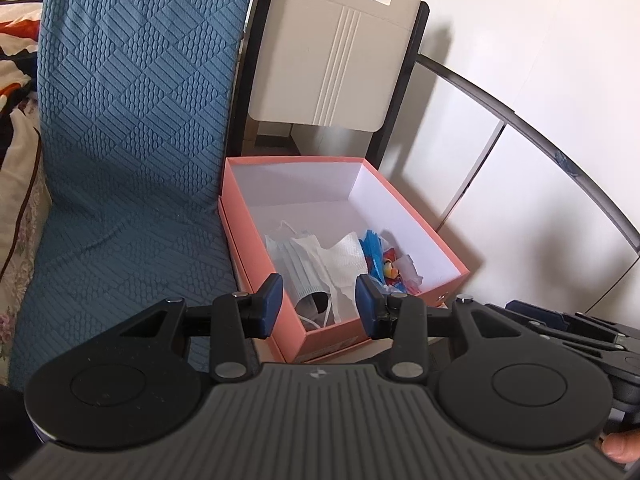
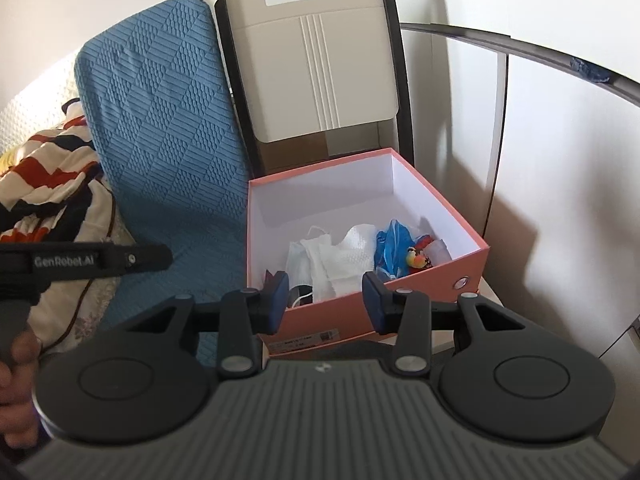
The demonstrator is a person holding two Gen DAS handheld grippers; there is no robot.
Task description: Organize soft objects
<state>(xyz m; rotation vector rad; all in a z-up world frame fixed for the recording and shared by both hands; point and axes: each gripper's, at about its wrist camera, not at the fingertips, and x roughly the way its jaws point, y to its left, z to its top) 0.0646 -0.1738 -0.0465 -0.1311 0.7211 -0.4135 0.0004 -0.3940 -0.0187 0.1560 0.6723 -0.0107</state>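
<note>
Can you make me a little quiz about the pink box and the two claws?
1. True or false: the pink box has its lid on.
2. What lies in the box? A) face masks and a white paper towel B) apples C) books
3. Is either the left claw or the right claw holding something?

Key
1. False; it is open on top.
2. A
3. No; both stand open with nothing between the fingers.
</note>
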